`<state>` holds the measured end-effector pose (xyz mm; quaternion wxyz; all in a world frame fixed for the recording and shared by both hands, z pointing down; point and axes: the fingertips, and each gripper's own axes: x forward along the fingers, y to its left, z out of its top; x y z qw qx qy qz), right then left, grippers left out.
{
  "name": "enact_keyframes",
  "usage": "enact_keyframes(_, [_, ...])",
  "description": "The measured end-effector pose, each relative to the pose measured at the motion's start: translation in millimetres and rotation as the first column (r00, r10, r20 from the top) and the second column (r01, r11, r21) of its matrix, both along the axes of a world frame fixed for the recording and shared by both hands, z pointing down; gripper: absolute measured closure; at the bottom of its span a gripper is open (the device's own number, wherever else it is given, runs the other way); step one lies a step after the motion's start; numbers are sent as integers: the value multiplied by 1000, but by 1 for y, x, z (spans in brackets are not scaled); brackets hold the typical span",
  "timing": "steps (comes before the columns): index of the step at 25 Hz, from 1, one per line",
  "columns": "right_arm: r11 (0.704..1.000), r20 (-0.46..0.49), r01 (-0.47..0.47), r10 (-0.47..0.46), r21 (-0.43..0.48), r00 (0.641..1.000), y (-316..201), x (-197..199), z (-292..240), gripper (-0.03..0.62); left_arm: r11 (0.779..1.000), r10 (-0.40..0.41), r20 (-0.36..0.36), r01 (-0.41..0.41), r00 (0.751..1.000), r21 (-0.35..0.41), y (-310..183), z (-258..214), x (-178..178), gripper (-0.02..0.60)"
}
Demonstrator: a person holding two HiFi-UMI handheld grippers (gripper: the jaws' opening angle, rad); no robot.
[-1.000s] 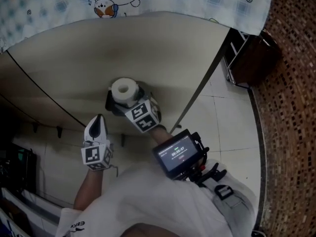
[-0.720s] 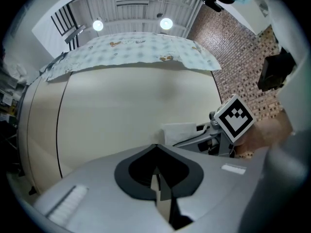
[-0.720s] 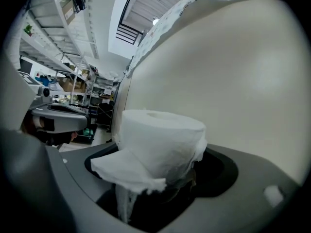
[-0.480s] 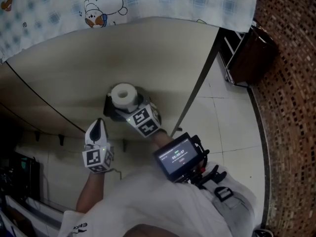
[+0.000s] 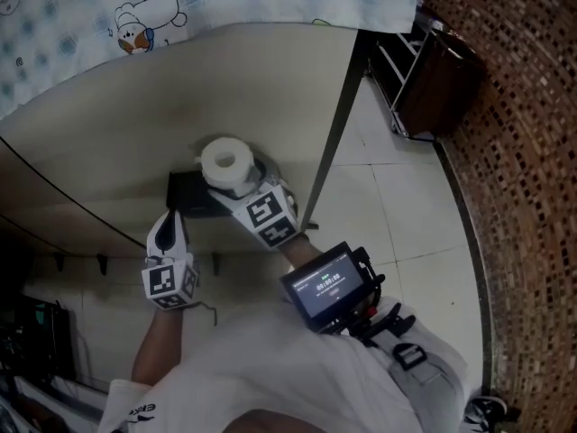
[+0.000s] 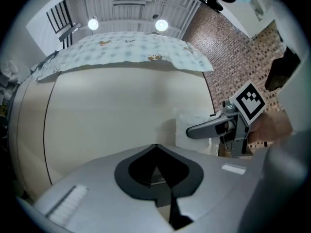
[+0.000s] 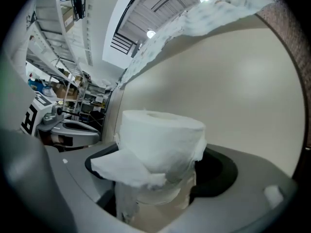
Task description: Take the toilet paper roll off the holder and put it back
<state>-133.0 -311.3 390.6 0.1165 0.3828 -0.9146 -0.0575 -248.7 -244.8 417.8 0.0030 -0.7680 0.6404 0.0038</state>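
Note:
A white toilet paper roll (image 5: 225,161) stands upright between the jaws of my right gripper (image 5: 236,186), which grip it by its sides. A loose torn sheet hangs from the roll (image 7: 160,144) towards the camera in the right gripper view. The black holder (image 5: 187,195) sits on the beige wall panel just left of the roll. My left gripper (image 5: 169,233) hangs lower left of the holder, shut and empty, with its tips (image 6: 155,147) pointing at the panel. From the left gripper view the roll (image 6: 192,130) shows at right behind the right gripper's finger (image 6: 209,128).
A patterned blue-and-white cloth (image 5: 180,7) drapes over the top of the beige panel (image 5: 135,124). A dark metal post (image 5: 329,124) runs down beside the roll. At right are a tiled floor (image 5: 397,206), a dark shelf unit (image 5: 433,79) and a brown mosaic wall (image 5: 514,170).
The right gripper and the roll have shifted slightly right, away from the black holder, which now shows more at the left. The left gripper stays shut in about the same place.

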Motion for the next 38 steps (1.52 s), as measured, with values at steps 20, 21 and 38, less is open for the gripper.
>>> enact_keyframes(20, [979, 55, -201, 202, -31, 978, 28, 102, 6, 137, 989, 148, 9, -148, 989, 26, -1, -15, 69, 580])
enact_keyframes(21, [977, 79, -205, 209, -50, 975, 27, 104, 9, 137, 989, 148, 9, -148, 989, 23, -2, -15, 68, 580])
enact_keyframes(38, [885, 813, 59, 395, -461, 428, 17, 151, 81, 140, 994, 107, 38, -105, 994, -43, 9, 0, 51, 580])
